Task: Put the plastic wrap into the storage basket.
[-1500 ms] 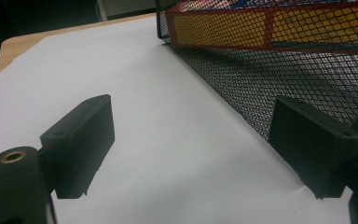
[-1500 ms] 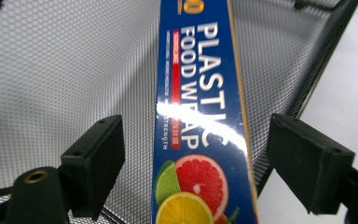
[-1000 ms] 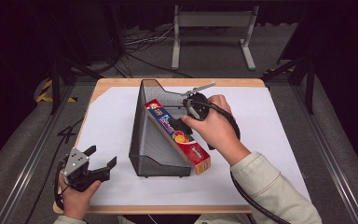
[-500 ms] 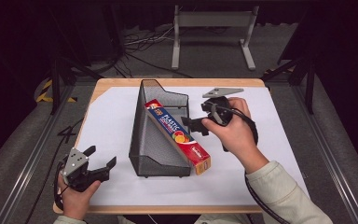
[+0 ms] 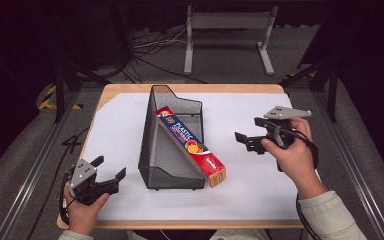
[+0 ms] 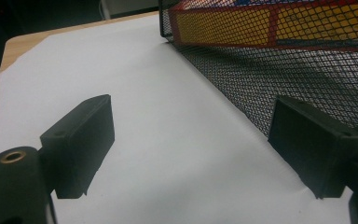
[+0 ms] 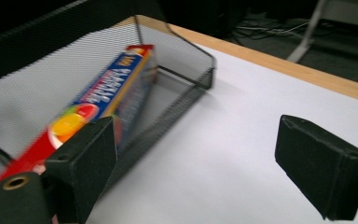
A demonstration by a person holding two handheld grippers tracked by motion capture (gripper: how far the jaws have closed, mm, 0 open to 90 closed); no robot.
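A black mesh holder (image 5: pixel 167 160) stands mid-table on the white sheet. A long plastic-wrap box (image 5: pixel 192 144) leans in it, its red end sticking out past the holder's front right corner. My right gripper (image 5: pixel 249 130) hovers open to the right of the box, apart from it and pointing at it. In the right gripper view the box (image 7: pixel 107 95) and holder (image 7: pixel 186 65) lie ahead of the wide-open gripper (image 7: pixel 200 163). My left gripper (image 5: pixel 110 166) rests open at the table's front left corner; its view has the gripper (image 6: pixel 191 140) empty beside the mesh wall (image 6: pixel 284 70).
The wooden table (image 5: pixel 190 89) is covered by a white sheet (image 5: pixel 280 195), with bare room on both sides of the holder. A metal stand (image 5: pixel 225 30) and cables lie on the floor beyond the far edge. Dark rails flank the table.
My right gripper has pulled back to the right, away from the box, which stays leaning in the holder. The left gripper has not moved.
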